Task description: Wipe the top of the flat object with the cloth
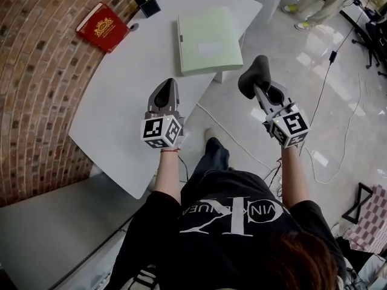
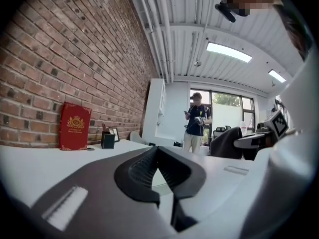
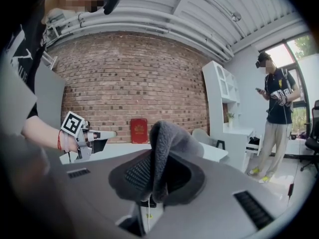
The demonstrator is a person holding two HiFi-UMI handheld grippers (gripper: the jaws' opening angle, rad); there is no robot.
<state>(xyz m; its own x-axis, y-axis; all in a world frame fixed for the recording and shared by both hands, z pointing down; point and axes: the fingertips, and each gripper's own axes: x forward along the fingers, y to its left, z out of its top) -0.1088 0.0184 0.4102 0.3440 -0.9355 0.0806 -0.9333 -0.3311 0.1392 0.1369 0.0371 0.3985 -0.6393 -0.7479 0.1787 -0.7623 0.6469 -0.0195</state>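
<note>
A red-brick wall [image 1: 36,77] runs along the left edge of a white table [image 1: 115,101] with rounded corners. Off the tabletop's right edge lies a pale, glossy floor [image 1: 314,83] that mirrors the light, with thin cables [image 1: 332,55] trailing over it. A tall white cabinet [image 2: 155,108] stands against the brick at the room's far end, beside large windows [image 2: 227,111]. Long light strips [image 2: 228,52] glow in the white ribbed ceiling [image 2: 249,29], and pipes [image 2: 162,34] run along it near the wall.

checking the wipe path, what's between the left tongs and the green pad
Bare white tabletop only, between the left tongs and the green pad; the head view shows it.
</note>
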